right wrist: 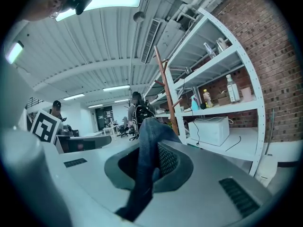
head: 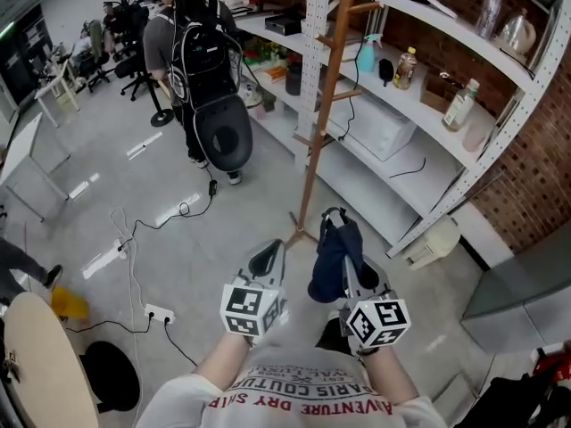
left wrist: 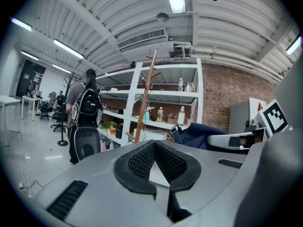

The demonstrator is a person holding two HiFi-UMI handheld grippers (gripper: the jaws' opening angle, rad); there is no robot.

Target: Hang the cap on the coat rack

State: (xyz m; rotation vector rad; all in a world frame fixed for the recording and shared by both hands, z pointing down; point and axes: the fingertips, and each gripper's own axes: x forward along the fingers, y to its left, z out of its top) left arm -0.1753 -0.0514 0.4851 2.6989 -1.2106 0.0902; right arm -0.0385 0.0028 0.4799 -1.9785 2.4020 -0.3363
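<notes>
Floor [head: 107, 114]: pale grey, filling the left half of the head view, with cables trailing across it.
Shelving unit [head: 311, 52]: white metal, running from the top centre down the right side against a brick wall; bottles and boxes stand on its boards.
Coat rack [head: 326, 105]: a slim wooden pole with short pegs, standing on the floor just in front of the shelving, centre of the head view. No cap hangs on it.
Person [head: 198, 52]: upper left of centre, back turned, wearing a black backpack, well apart from the rack.
White box [head: 379, 127]: on a lower shelf board, right of the pole, with a cable leading from it.
Right gripper [right wrist: 151, 160]: lower centre-right of the head view, its marker cube nearest the camera. Its jaws are pressed nearly together and pinch a fold of dark blue cloth that runs up between the pads.
Left gripper [left wrist: 154, 145]: lower centre-left of the head view, beside the right one and apart from it. Its jaws meet at the tips, leaving only the small triangular gap behind them; nothing lies between them and they touch nothing.
Cap [head: 335, 257]: dark blue, held in the right jaws, draped over the front of that gripper, below the foot of the rack in the head view and not touching it.
</notes>
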